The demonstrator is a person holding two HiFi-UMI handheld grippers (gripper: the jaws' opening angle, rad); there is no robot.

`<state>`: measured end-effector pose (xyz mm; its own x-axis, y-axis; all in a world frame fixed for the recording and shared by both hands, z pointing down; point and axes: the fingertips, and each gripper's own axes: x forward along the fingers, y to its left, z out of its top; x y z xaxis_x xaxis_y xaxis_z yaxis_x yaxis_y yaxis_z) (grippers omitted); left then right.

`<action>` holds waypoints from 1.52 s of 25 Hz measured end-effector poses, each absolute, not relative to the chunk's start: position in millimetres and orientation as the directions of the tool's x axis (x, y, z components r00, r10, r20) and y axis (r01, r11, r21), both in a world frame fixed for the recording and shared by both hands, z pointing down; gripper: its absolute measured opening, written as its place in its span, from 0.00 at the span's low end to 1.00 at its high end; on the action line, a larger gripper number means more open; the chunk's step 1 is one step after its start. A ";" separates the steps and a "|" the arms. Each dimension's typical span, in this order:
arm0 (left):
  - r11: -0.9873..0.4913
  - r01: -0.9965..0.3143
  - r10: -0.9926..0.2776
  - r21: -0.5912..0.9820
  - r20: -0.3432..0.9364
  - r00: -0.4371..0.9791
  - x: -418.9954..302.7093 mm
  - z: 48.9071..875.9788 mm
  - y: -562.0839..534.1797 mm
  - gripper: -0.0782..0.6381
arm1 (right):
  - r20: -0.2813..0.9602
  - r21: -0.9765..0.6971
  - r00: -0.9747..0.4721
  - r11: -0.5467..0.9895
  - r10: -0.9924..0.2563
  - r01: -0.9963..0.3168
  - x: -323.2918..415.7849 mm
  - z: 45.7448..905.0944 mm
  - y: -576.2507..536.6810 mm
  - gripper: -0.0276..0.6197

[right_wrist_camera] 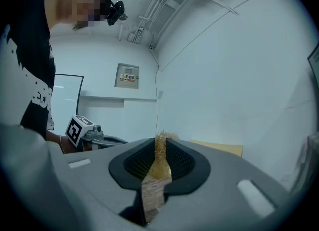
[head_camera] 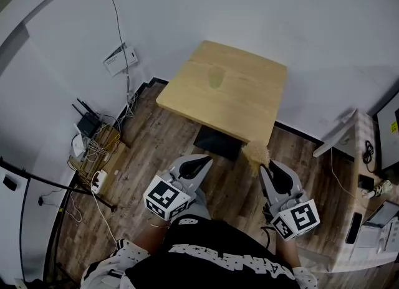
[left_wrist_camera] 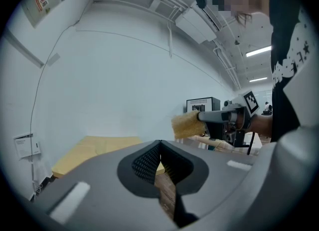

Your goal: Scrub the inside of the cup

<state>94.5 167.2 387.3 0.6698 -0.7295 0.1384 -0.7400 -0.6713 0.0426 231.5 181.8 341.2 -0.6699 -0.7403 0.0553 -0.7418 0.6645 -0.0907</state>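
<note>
1. The right gripper (head_camera: 266, 168) pinches a coarse, fibrous tan pad (head_camera: 256, 152); the left gripper (head_camera: 201, 162) is closed and empty.
2. The cup (head_camera: 216, 78), a faint translucent outline, stands on the wooden table (head_camera: 249, 104) at twelve o'clock.

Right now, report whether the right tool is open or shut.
Shut on the scrubber: the right tool's jaws squeeze its yellow fibres, which stick out past the tips.

Cup (head_camera: 216, 77): pale, translucent, barely distinct from the wooden bench (head_camera: 249, 110); sat near the bench's middle, pose unclear. Scrub pad (head_camera: 256, 152): tan, coarse-fibred, pinched in right gripper (head_camera: 264, 165), protruding past its tips, at 5 o'clock from the cup.
</note>
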 end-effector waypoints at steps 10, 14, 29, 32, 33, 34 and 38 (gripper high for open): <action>-0.677 -0.735 -0.724 0.046 0.140 0.676 88.5 393.2 143.1 0.11 | 0.066 -0.082 -0.667 0.662 -0.742 -0.745 222.8 343.7 159.2 0.17; -0.672 -0.740 -0.730 0.029 0.146 0.668 84.2 392.8 133.1 0.11 | 0.058 -0.097 -0.681 0.675 -0.730 -0.732 214.4 344.2 149.9 0.17; -0.676 -0.737 -0.726 0.025 0.153 0.671 77.5 392.4 88.1 0.11 | 0.069 -0.106 -0.677 0.669 -0.733 -0.735 207.1 347.5 108.0 0.17; -0.672 -0.740 -0.727 0.033 0.161 0.667 75.7 395.2 79.7 0.11 | 0.079 -0.111 -0.677 0.668 -0.732 -0.735 206.0 350.5 98.4 0.17; -0.669 -0.742 -0.728 0.036 0.165 0.665 73.7 396.5 77.0 0.11 | 0.082 -0.112 -0.678 0.669 -0.730 -0.735 204.7 350.7 95.3 0.17; -0.667 -0.744 -0.729 0.039 0.170 0.663 71.3 397.9 74.2 0.11 | 0.084 -0.112 -0.679 0.670 -0.729 -0.734 203.0 350.4 92.2 0.17; -0.655 -0.754 -0.738 0.045 0.174 0.652 59.4 400.0 61.2 0.11 | 0.088 -0.108 -0.684 0.676 -0.724 -0.729 193.8 348.7 78.8 0.17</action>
